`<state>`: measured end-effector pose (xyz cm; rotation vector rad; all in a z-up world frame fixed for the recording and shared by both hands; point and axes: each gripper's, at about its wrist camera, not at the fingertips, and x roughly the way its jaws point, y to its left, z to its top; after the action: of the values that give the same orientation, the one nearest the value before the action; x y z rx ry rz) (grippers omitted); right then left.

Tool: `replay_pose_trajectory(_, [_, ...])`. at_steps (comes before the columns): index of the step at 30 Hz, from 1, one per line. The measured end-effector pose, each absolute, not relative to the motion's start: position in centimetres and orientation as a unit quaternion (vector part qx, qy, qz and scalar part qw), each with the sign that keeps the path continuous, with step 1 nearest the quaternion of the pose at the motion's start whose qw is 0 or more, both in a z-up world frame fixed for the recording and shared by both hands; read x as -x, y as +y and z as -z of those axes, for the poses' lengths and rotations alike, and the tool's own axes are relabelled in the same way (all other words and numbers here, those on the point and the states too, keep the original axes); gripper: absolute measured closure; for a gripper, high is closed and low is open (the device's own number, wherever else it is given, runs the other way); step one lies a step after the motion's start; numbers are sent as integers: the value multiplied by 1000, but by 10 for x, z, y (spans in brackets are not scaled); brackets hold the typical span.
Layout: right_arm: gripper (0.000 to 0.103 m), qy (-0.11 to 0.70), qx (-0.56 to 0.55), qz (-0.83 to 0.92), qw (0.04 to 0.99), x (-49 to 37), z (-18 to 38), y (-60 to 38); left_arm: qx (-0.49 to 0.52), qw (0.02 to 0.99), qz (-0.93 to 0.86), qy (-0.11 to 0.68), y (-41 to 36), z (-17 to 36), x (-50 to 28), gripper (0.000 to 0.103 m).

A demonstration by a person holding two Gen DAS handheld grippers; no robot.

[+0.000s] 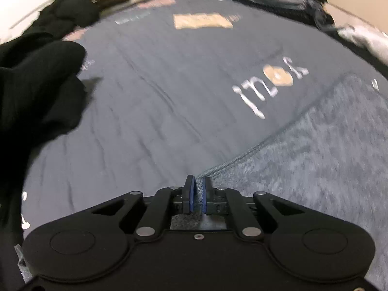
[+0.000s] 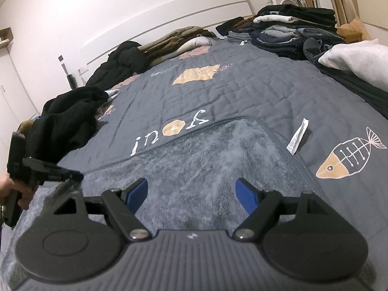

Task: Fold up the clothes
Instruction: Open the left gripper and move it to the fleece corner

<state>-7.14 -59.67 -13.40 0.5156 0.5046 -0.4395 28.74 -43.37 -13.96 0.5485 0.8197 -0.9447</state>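
Currently, a grey fleece garment (image 2: 208,165) lay spread on the quilted bedspread (image 2: 254,89), its stitched hem pinched between the left gripper's (image 1: 199,189) pressed-together pads. The right gripper (image 2: 191,194) hovered over the fleece, jaws spread and empty. Folded stacks (image 2: 291,26) sat at the far corner; loose black clothes (image 2: 70,118) remained alongside. Judged partway: folded stacks present, this piece in hand, loose clothes left.
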Motion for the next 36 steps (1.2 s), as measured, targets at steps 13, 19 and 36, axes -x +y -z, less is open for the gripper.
replay_pose_trajectory(13, [24, 244, -250, 209, 914, 72, 133, -595, -148, 879, 287, 352, -292, 85, -296, 58])
replay_pose_trajectory(19, [24, 245, -241, 203, 917, 70, 132, -589, -126, 895, 217, 370, -228, 99, -297, 53])
replay_pose_trajectory(36, [24, 272, -218, 192, 918, 60, 141, -576, -83, 906, 185, 372, -216, 120, -341, 98])
